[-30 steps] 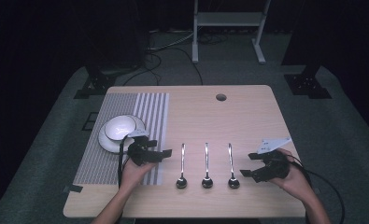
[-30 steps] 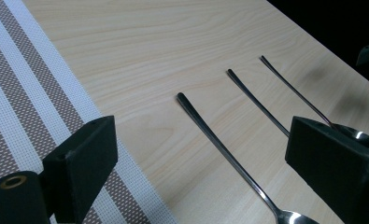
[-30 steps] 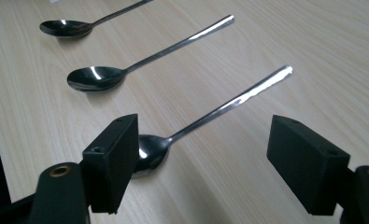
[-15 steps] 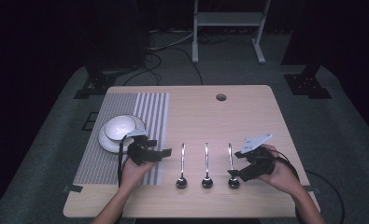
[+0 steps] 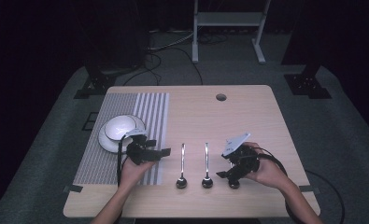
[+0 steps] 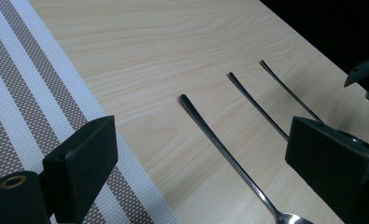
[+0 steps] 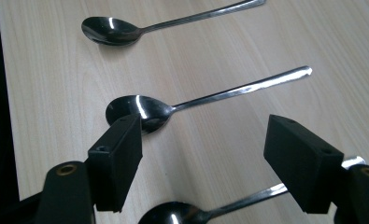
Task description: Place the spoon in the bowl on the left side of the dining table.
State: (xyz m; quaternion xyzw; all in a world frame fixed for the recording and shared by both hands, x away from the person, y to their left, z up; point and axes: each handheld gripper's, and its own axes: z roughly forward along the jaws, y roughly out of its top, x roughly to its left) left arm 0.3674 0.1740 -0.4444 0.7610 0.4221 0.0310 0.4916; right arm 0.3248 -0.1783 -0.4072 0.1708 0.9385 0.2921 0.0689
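Three spoons lie in a row, and my right gripper (image 5: pixel 230 174) hangs spread over the rightmost spoon (image 7: pixel 205 209).
My left gripper (image 5: pixel 159 152) waits spread; closing off-centre could skid that thin handle into its neighbour (image 7: pixel 191 102).

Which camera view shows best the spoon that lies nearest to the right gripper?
The right gripper view: the spoon lies between the open jaws, its bowl and handle close and sharp. In the high view the right gripper covers most of that spoon. In the left gripper view its thin handle shows farthest off.
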